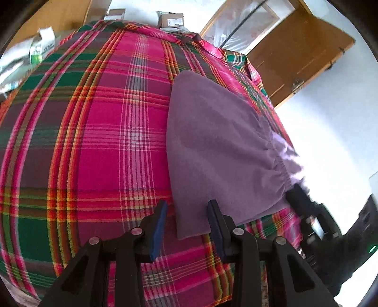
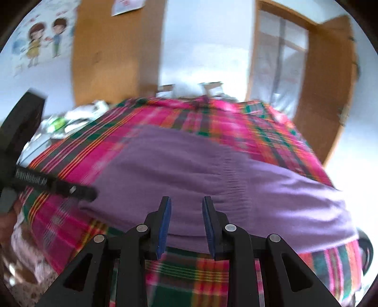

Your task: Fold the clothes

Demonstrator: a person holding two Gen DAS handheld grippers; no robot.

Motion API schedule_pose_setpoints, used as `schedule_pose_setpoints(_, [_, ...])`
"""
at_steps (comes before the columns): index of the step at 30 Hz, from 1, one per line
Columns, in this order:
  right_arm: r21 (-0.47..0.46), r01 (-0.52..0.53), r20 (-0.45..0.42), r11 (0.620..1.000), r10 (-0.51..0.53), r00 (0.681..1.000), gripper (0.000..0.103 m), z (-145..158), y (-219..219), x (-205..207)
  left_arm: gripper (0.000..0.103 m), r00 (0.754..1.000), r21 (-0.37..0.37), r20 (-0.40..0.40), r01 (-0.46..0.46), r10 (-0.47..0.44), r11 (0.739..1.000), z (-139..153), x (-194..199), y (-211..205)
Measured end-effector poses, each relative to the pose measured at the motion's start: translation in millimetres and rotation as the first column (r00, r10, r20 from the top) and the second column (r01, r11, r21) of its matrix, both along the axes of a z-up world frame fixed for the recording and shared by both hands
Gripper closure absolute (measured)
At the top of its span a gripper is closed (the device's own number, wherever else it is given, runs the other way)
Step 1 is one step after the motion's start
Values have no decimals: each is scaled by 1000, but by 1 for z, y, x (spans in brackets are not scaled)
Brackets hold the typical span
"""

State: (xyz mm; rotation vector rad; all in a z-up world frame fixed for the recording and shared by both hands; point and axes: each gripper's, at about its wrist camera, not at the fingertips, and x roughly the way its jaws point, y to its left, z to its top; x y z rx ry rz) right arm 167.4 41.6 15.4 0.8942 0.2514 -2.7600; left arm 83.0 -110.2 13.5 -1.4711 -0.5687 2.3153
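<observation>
A purple garment [image 1: 212, 146] with a gathered elastic band [image 1: 281, 165] lies flat on the right part of a plaid-covered table [image 1: 94, 141]. My left gripper [image 1: 187, 205] is open, and the garment's near corner lies between its blue pads [image 1: 159, 224]. In the blurred right wrist view the same purple garment [image 2: 200, 165] spreads across the middle. My right gripper [image 2: 186, 200] is open just over its near edge. The left gripper [image 2: 70, 189] shows there as a black finger at the garment's left edge. The right gripper [image 1: 304, 205] reaches the band from the right.
Boxes and packets [image 1: 42, 47] crowd the table's far left edge, and a cardboard box [image 1: 171, 20] sits at the back. An open wooden door [image 1: 300, 56] stands beyond the far right corner. A wooden cabinet [image 2: 113, 52] and a cartoon poster [image 2: 45, 37] back the table.
</observation>
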Motion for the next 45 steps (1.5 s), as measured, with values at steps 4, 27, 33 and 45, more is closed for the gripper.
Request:
schedule_pose_setpoints(4, [28,-128,30,991,127,991,75,-12,-28,-4,69,999,120,41,-31,26,992,-4,2,-15])
schedule_pose_setpoints(27, [106,-413,75,904,407,910,47,-33,-96,7,69,990,294,142,-36,-6,955,-4,-13,-11])
schedule_pose_setpoints(33, [180,-363,51,914,360,932,47,-36,-107,4,69,990,322,142,-30,-17,946,-6,-16,-13])
schedule_pose_setpoints(45, [185,-278,55,942,273,961,47,-39,-118,-16,69,989,345,147,-45,-6,938,-10,-25,-16])
